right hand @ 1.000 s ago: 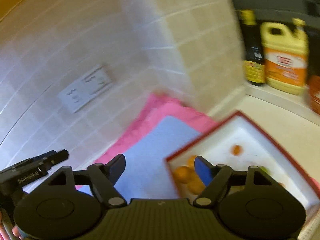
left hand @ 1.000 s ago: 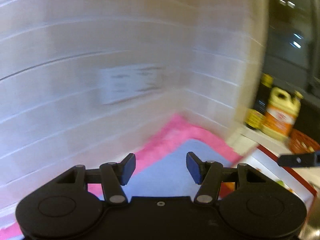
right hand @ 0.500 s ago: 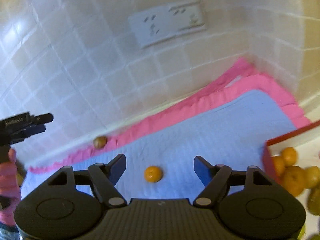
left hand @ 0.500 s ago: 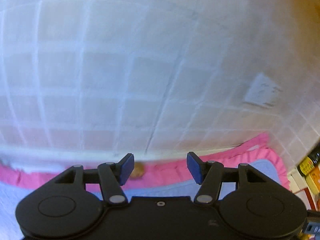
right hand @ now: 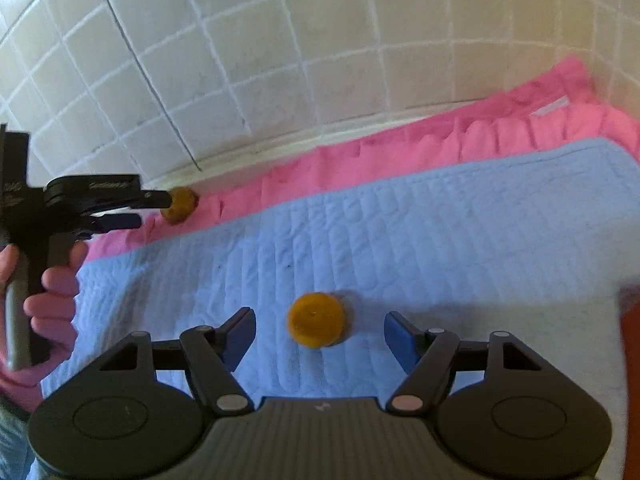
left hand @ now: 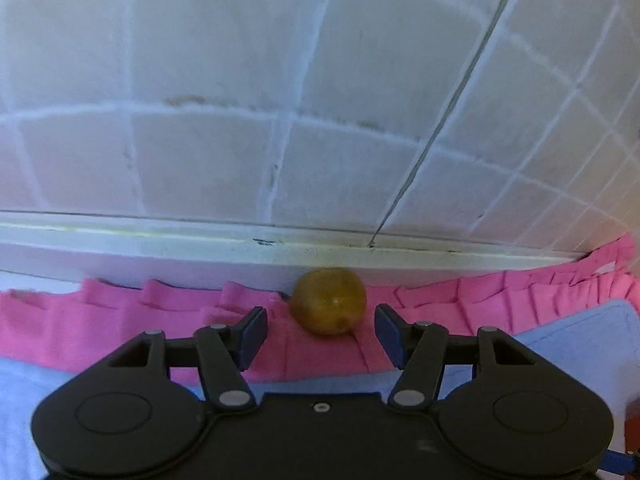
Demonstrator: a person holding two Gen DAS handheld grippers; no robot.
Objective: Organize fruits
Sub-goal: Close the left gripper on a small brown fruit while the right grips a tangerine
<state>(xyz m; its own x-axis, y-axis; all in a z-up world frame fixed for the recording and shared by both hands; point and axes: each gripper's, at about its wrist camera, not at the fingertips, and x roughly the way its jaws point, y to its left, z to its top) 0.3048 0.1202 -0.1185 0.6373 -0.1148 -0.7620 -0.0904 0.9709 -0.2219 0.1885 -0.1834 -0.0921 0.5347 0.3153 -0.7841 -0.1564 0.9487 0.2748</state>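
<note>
A brownish-yellow round fruit lies on the pink cloth against the tiled wall's base. My left gripper is open, its fingertips just short of the fruit on either side; it shows from the side in the right wrist view next to the same fruit. A small orange lies on the blue quilted mat. My right gripper is open, with the orange just ahead between its fingertips.
The white tiled wall with a ledge stands right behind the brownish fruit. A red edge of the tray shows at the far right. A hand holds the left gripper's handle.
Both grippers swung left from the tray and down toward the mat. The left one closed in on the brownish fruit, the right one on the orange. Both stayed open.
</note>
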